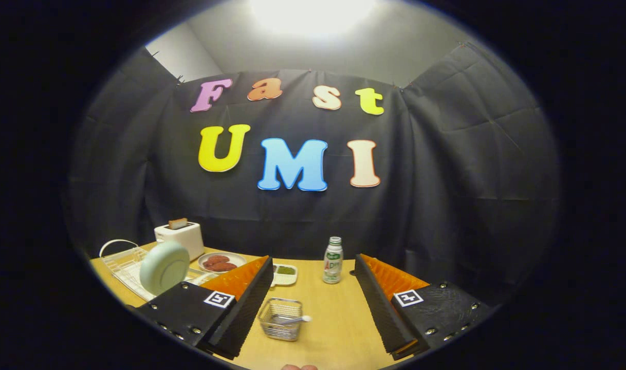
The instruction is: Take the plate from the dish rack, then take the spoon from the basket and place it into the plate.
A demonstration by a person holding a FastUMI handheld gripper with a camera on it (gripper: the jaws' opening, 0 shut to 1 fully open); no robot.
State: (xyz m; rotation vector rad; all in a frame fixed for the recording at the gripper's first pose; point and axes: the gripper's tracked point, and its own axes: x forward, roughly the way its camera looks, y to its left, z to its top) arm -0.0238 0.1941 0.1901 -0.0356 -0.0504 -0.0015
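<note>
Gripper (313, 303) wide apart, grasping nothing, hovering above table (338, 329). Plate (164, 267) upright on edge in dish rack (122, 262), beyond left finger, face turned toward camera. Likely rigid, smooth, breakable; judge best hold is top rim, fingers pinching across thickness, lift straight up out of slot. Spoon (292, 319) lies in wire basket (280, 318) between fingers, long axis roughly crosswise, light-coloured end pointing right over rim. Light, thin, probably slippery; pinch mid-handle. Bottle (332, 260), toaster (180, 237) beyond.
</note>
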